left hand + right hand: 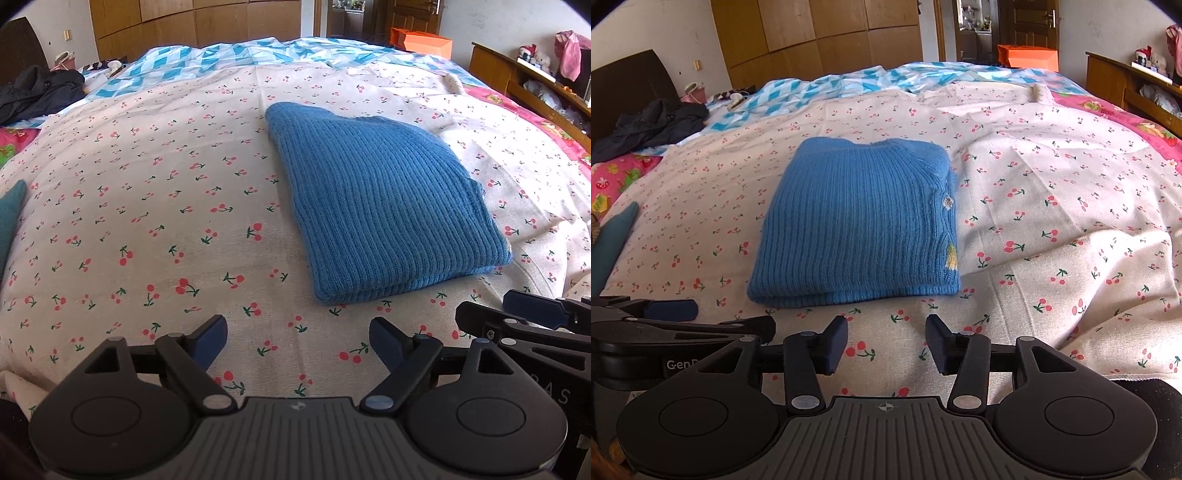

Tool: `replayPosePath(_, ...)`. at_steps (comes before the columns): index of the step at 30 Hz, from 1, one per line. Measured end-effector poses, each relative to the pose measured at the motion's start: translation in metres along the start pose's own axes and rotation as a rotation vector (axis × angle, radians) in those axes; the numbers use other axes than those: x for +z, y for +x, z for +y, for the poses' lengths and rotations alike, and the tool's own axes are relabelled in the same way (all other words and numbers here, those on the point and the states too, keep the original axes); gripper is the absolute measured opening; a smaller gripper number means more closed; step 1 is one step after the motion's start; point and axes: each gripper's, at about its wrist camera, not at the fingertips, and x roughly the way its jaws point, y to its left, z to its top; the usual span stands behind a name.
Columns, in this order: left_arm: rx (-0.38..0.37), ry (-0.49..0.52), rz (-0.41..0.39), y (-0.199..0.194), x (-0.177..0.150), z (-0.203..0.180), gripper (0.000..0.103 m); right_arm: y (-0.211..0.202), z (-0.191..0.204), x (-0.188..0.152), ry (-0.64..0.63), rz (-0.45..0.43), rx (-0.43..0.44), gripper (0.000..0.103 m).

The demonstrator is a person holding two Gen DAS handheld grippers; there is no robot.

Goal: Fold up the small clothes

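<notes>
A blue sweater [857, 221] lies folded into a compact rectangle on the cherry-print sheet [1052, 177] covering the bed, its doubled edge facing both grippers. The left gripper [299, 338] stands wide, with nothing between its pads; the sweater sits ahead of it and to its right, clear of the fingertips. The right gripper [886, 339] is parted to a moderate gap, also holding nothing; the sweater lies just ahead of it, slightly left, not touching. The two grippers sit side by side at the near edge. A dark garment [650, 125] lies at the far left, well apart.
</notes>
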Motion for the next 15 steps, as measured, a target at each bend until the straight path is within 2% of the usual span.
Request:
replayPosePath(8, 0.046, 0.024, 0.002, -0.0013, 0.0009, -0.003, 0.094, 0.0021, 0.0002, -0.0014, -0.006, 0.013, -0.024, 0.049)
replayPosePath(15, 0.041, 0.009, 0.011, -0.0017, 0.0004, -0.0003, 0.094, 0.0021, -0.0002, -0.0016, -0.001, 0.015, -0.02, 0.051)
